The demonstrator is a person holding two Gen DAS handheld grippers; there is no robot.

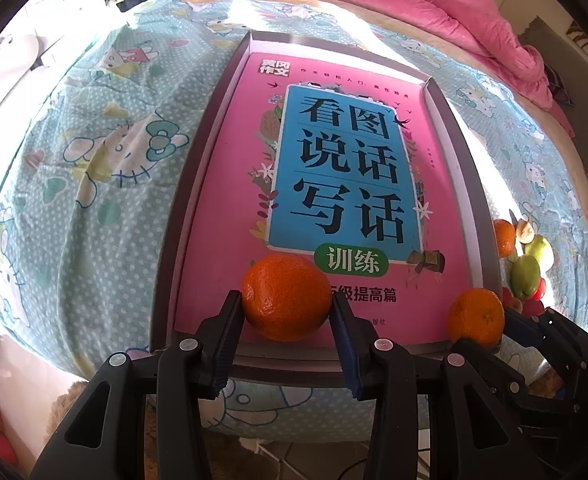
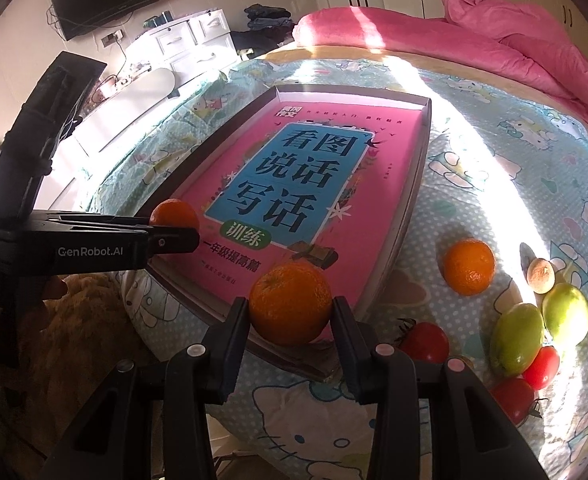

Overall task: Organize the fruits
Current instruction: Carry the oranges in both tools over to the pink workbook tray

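Note:
A shallow grey-rimmed tray (image 1: pixel 182 208) (image 2: pixel 410 216) lies on the bed with a pink book (image 1: pixel 230 184) (image 2: pixel 390 160) filling it. My left gripper (image 1: pixel 287 304) (image 2: pixel 178 226) is shut on an orange (image 1: pixel 286 298) (image 2: pixel 174 213) at the tray's near left corner. My right gripper (image 2: pixel 290 308) (image 1: pixel 490 332) is shut on a second orange (image 2: pixel 290 304) (image 1: pixel 476 322) at the near right corner. Whether either orange touches the book I cannot tell. A third orange (image 2: pixel 469 267) (image 1: pixel 504 236) lies loose on the sheet right of the tray.
Right of the tray lie two green fruits (image 2: pixel 516 338) (image 2: pixel 566 314), three red tomatoes (image 2: pixel 426 342) and a small brown fruit (image 2: pixel 540 275). A pink quilt (image 2: pixel 494 52) is heaped at the bed's far side. White drawers (image 2: pixel 190 40) stand far left.

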